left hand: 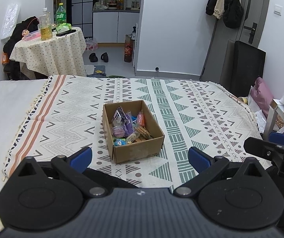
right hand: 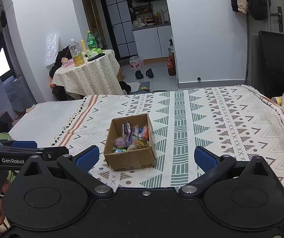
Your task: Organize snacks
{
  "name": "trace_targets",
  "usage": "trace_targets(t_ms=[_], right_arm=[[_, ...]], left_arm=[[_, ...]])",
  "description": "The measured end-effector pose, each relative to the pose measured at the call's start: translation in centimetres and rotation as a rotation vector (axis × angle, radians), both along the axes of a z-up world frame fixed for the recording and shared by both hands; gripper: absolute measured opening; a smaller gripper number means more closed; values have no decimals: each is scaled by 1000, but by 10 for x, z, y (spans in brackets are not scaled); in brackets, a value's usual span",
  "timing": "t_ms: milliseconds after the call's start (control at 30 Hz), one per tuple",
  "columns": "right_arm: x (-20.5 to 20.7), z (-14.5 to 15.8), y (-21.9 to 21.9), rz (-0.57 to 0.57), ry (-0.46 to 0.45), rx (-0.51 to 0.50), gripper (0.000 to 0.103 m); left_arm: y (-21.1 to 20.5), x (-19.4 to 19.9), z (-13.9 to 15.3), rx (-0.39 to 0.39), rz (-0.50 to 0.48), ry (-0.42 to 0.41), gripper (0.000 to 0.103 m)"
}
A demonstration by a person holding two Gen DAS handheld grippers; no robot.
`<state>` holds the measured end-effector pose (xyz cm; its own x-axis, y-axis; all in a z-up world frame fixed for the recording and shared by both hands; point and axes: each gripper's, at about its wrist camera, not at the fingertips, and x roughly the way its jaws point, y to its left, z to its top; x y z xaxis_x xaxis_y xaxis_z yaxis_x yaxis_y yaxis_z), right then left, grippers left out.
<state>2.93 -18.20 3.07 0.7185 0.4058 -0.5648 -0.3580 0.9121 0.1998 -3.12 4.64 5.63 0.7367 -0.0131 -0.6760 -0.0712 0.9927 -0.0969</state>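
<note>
Left gripper body fills the near field, fingers spread wide, nothing between them. Right gripper same: wide open, empty. Both sit back from the work, side by side; each shows at the edge of the other's view.

Cardboard box stands just ahead on the patterned cloth, open top, upright, roughly centred between both sets of blue pads. Snacks are piled loose inside: purple, orange and blue wrappers plus some biscuit packs. None visible on the cloth outside the box.

Judgement: either the collecting is done or the sorting hasn't begun; can't tell which. If picking from the box, come in from above, one wrapper at a time, grab a top piece by its crimped edge. Use the other gripper to pin the near wall, since the box looks light and would slide on the cloth.
</note>
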Motion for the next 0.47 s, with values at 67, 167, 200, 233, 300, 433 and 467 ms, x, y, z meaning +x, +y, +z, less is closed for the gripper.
trace_targets(t_ms=[67, 167, 200, 233, 300, 433, 467], right_arm=[[0, -1, 0, -1, 3, -1, 103], [0, -1, 0, 0, 2, -1, 103], [1, -1, 0, -1, 2, -2, 103], [1, -1, 0, -1, 2, -1, 103], [1, -1, 0, -3, 5, 0, 103], [1, -2, -1, -2, 5, 0, 103], [1, -2, -1, -3, 5, -1, 103]], left_arm=[[1, 0, 0, 0, 2, 0, 102], [2, 0, 0, -2, 4, 2, 102], [2, 1, 0, -2, 4, 3, 102], [1, 1, 0, -1, 4, 4, 102], [2, 1, 0, -1, 4, 2, 102], [1, 2, -1, 0, 9, 0, 102], [1, 3, -2, 0, 8, 1, 102]])
